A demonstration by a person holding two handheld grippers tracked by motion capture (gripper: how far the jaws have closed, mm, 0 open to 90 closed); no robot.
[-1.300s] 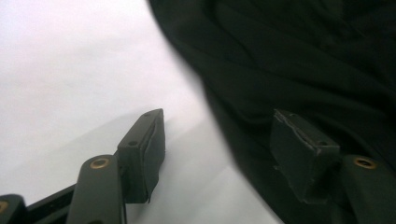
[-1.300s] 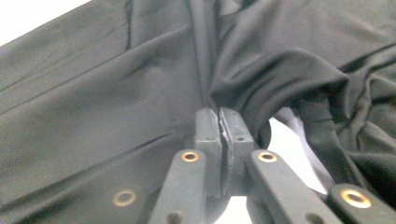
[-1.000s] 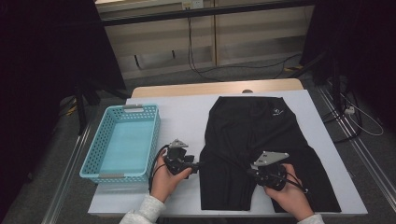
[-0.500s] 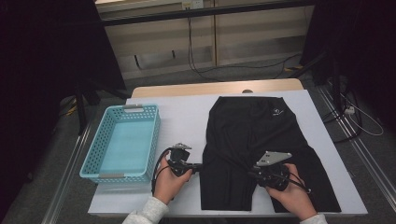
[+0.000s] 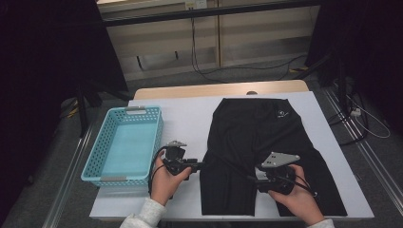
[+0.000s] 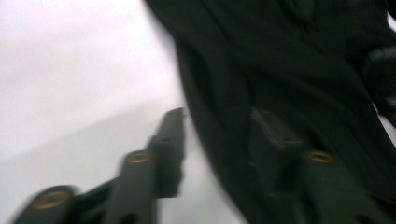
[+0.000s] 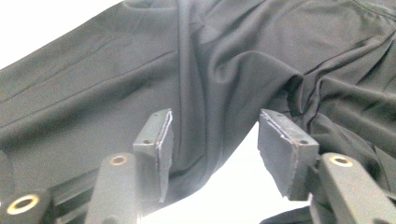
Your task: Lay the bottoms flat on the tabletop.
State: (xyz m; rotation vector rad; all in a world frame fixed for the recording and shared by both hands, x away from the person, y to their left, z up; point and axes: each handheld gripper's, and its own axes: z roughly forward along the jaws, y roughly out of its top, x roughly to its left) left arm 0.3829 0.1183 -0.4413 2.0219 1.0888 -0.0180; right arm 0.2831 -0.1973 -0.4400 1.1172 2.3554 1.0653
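Note:
A pair of black shorts (image 5: pixel 266 133) lies flat on the white table (image 5: pixel 190 118), waistband at the far side. My left gripper (image 5: pixel 201 166) points right at the outer edge of the shorts' left leg. Its jaws have just been opening: in the blurred left gripper view (image 6: pixel 219 126) one jaw is over the table and the other over the fabric (image 6: pixel 289 70), with the edge between them. My right gripper (image 5: pixel 253 179) points left at the inner leg. Its jaws have also just been opening; a fold of fabric (image 7: pixel 233 60) lies loose between its pads (image 7: pixel 159 140).
A light blue plastic basket (image 5: pixel 157 137) stands on the left part of the table, close to my left hand. The table's front edge runs just below both hands. Beyond the far edge are a floor with cables and a dark stand.
Both hands stay at the near end of the shorts' left leg. The left gripper has shifted slightly toward the front edge. The fabric lies much as before.

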